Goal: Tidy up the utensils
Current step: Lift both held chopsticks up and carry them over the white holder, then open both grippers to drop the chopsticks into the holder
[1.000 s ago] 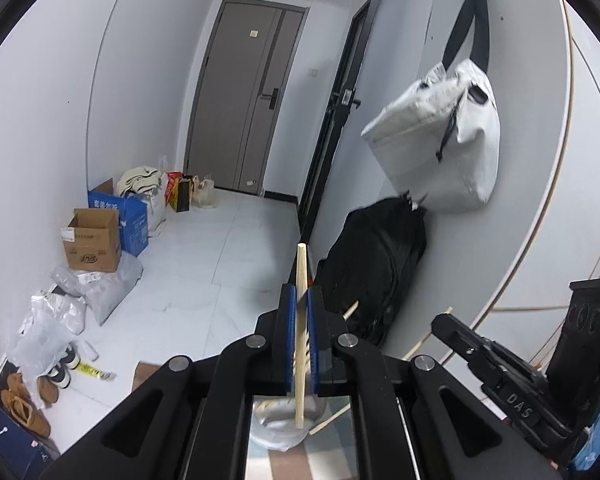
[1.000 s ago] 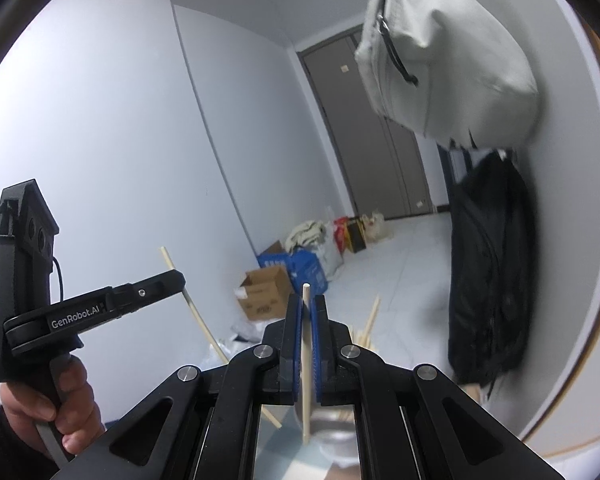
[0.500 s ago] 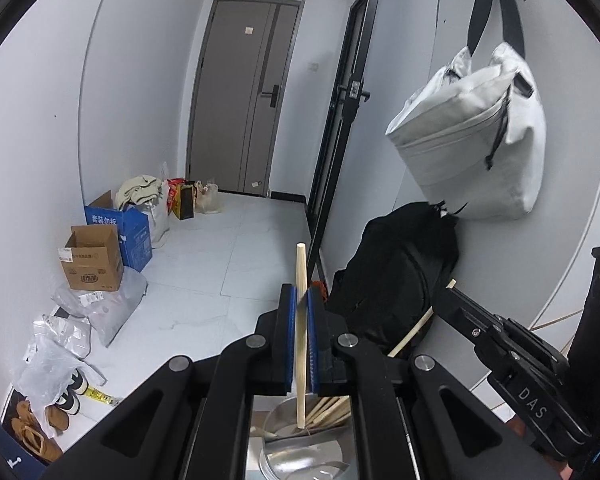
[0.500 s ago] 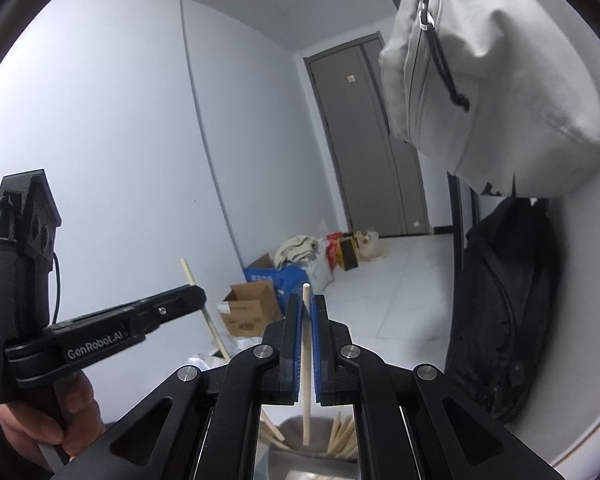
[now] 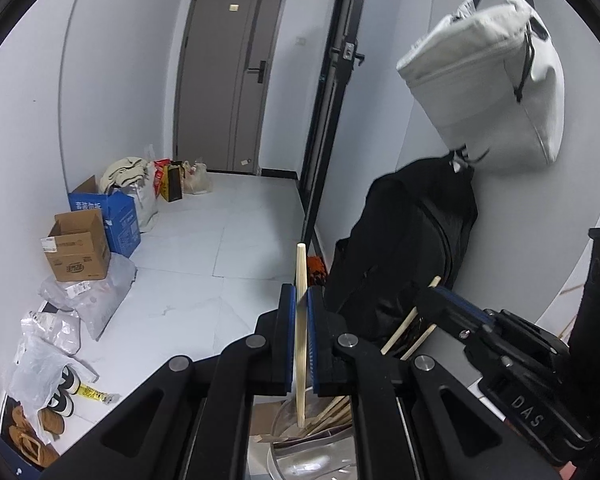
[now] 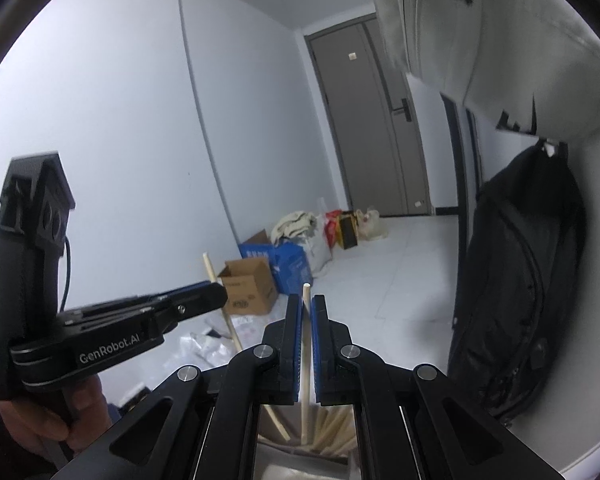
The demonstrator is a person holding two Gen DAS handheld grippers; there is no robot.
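Each gripper is clamped on one upright wooden chopstick: the left gripper (image 5: 298, 304) pinches a chopstick (image 5: 300, 320) whose lower tip hangs over a metal container (image 5: 300, 460), the right gripper (image 6: 307, 312) grips a second chopstick (image 6: 305, 352). Below the jaws, more loose chopsticks (image 5: 332, 412) lean inside. The container, possibly a steel holder, is cut off by the frame and largely hidden behind the gripper arms.

Pale wood chopstick (image 5: 300, 320); blue-padded black claw (image 5: 299, 344); grey door (image 5: 228, 76).

"GenRobot.AI" on the left gripper (image 6: 204, 304); "DAS" on the right gripper (image 5: 440, 300).
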